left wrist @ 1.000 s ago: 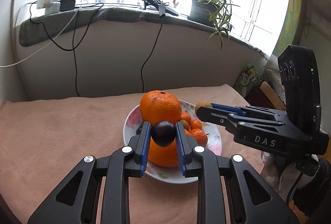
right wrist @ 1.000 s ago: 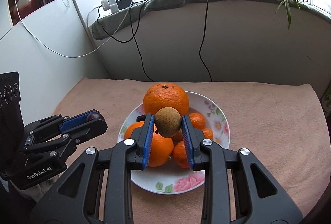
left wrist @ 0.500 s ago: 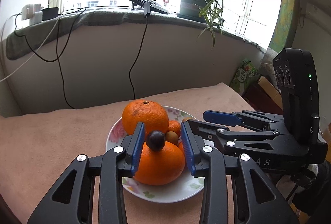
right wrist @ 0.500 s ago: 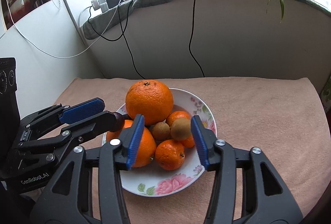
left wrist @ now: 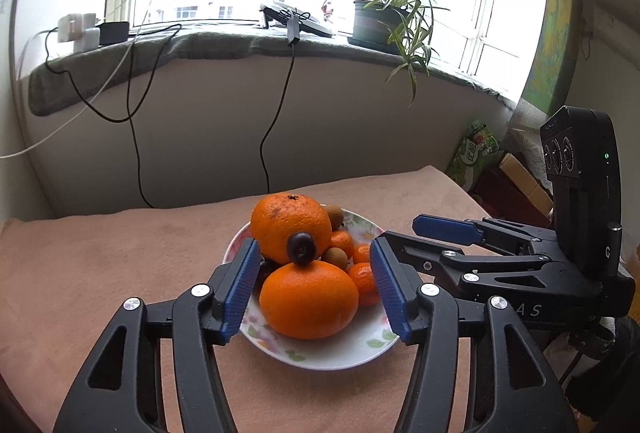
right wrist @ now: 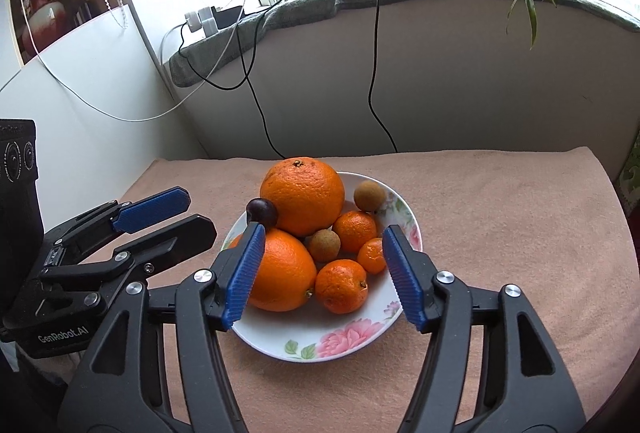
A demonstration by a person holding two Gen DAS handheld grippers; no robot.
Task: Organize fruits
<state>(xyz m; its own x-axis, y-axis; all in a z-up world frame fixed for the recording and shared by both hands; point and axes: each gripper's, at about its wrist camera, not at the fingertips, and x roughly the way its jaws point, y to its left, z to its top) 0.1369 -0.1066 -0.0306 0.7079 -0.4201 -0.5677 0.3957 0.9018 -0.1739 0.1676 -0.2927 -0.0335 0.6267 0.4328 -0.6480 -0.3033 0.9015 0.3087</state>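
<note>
With both jaw pairs just spread and empty, left gripper (left wrist: 316, 291) and right gripper (right wrist: 324, 273), small dark round plum (left wrist: 301, 248) and tan round longan (right wrist: 369, 196) released onto white floral plate (right wrist: 352, 347) at frame centre; withdraw next.

Bright orange oranges (right wrist: 302, 197) and mandarins (right wrist: 342, 286), a dark purple plum (right wrist: 261, 211) and brown longans (right wrist: 369, 195) fill a white plate (right wrist: 352, 341) patterned with pink flowers, on a pinkish-tan cloth (right wrist: 500, 233).

Home (windowsill (left wrist: 224, 45) houseplant (left wrist: 384, 21))

Left hand-held gripper (left wrist: 316, 289) just opening; plum (left wrist: 301, 248) atop oranges (left wrist: 308, 303).
</note>
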